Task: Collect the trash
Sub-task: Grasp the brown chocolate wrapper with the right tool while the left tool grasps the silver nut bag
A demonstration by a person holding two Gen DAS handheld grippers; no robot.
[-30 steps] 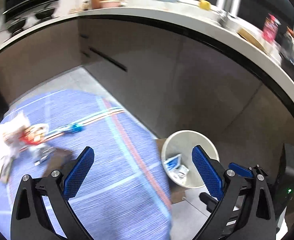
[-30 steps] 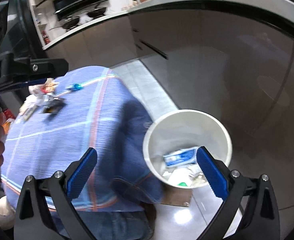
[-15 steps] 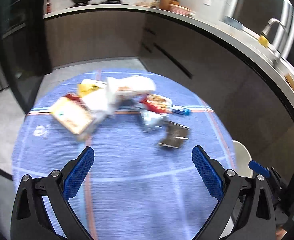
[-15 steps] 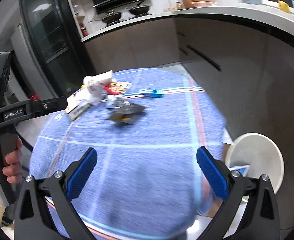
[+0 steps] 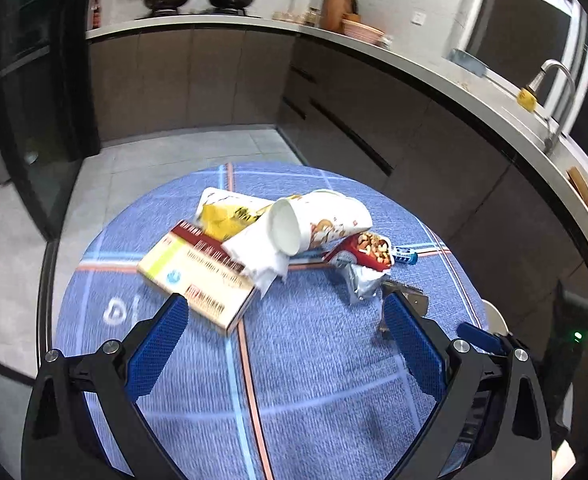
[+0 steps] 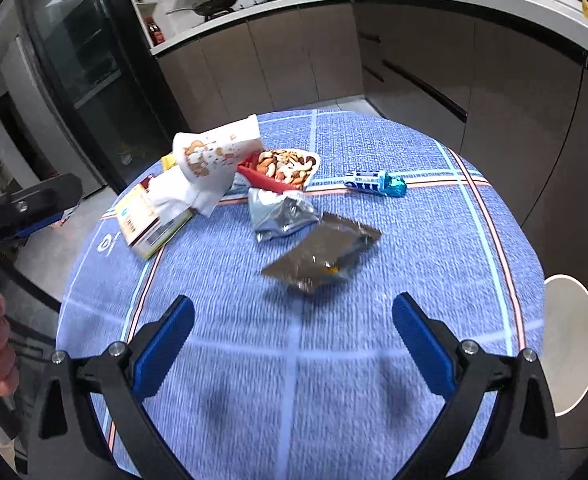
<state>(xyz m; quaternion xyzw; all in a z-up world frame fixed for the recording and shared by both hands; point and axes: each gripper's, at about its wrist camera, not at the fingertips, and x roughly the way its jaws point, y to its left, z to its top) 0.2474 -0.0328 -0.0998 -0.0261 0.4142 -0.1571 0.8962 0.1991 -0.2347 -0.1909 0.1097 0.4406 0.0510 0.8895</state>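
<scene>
bright indoor light, fisheye-curved edges, dark vignette corners, slight motion blur

Round table (image 6: pixel 374 360) w/ blue cloth: box (image 5: pixel 198 276), cup (image 5: pixel 326 220), wrappers (image 6: pixel 322 258).

Almost no legible text.
Flat carton (image 5: pixel 198 276), left of centre in left wrist view, carries printed lines too blurred to read; blue candy wrapper (image 6: pixel 375 183), upper right of centre in right wrist view, shows white lettering, unreadable.
</scene>
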